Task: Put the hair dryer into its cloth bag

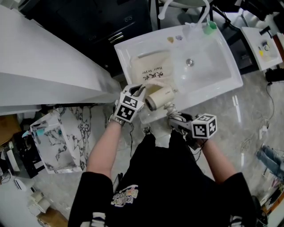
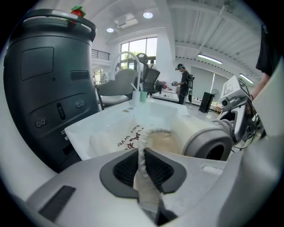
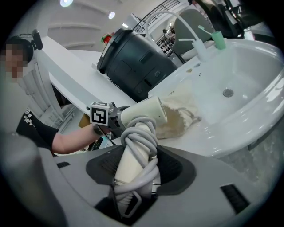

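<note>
The cream cloth bag, printed with dark lettering, lies on the left ledge of the white sink. My left gripper is shut on the bag's hem, which stands pinched between the pads, with the bag's mouth lifted behind it. The cream hair dryer hangs at the sink's front edge with its barrel right beside the bag mouth. My right gripper is shut on the dryer's handle, which has its grey cord wound round it. The bag lies just behind the barrel.
A faucet and a green cup stand at the sink's back. A white counter runs at the left over a dark bin. A marble-patterned box sits on the floor at the left. A person stands far off.
</note>
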Available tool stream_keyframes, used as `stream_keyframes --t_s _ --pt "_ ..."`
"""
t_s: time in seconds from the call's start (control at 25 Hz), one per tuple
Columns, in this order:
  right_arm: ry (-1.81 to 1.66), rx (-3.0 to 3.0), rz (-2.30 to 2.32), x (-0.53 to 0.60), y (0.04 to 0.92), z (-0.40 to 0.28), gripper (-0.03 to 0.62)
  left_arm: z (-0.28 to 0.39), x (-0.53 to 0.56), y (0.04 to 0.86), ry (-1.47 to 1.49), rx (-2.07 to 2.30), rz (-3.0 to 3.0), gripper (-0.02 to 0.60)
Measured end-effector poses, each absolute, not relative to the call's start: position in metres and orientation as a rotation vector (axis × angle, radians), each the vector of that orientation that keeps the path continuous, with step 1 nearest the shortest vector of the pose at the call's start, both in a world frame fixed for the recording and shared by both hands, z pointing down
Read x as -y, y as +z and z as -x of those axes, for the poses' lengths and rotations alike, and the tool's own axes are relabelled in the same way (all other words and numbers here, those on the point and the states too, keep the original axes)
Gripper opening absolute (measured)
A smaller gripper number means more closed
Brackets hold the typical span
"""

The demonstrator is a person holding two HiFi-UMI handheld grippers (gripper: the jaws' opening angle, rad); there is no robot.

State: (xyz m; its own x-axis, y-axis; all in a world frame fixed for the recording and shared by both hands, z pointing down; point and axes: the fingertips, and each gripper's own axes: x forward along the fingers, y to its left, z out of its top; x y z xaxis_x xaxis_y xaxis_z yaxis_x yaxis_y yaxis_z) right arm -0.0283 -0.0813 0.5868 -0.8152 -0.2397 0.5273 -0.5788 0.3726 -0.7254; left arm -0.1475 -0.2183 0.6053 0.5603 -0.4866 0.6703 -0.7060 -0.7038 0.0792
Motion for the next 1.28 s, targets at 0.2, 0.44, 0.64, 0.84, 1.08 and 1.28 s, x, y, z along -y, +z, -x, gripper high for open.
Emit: stream_keyframes --t_s 0.2,0.44,0.64,0.84,1.08,1.28 --pt "1.413 2.229 -0.646 0.070 0.603 0.037 0.224 0.144 0.217 0.602 0.910 0.944 -2.480 0.041" --pt "1.495 2.165 -0.672 0.079 0.614 0.045 0.224 0.146 0.215 0.598 0.909 0.928 -2.498 0.041" --pt "1.511 2.152 -0.727 0.097 0.614 0.048 0.224 0.145 0.212 0.595 0.896 0.920 -2.511 0.041" --pt "1.534 2.101 -0.779 0.112 0.619 0.054 0.224 0.144 0.211 0.589 0.892 0.907 -2.530 0.041" --pt "1.536 2.075 -0.856 0.132 0.624 0.058 0.224 0.142 0.210 0.582 0.876 0.908 -2.540 0.041" --pt "1.528 2.074 -0.894 0.149 0.628 0.064 0.224 0.141 0.208 0.579 0.864 0.909 -2.543 0.041"
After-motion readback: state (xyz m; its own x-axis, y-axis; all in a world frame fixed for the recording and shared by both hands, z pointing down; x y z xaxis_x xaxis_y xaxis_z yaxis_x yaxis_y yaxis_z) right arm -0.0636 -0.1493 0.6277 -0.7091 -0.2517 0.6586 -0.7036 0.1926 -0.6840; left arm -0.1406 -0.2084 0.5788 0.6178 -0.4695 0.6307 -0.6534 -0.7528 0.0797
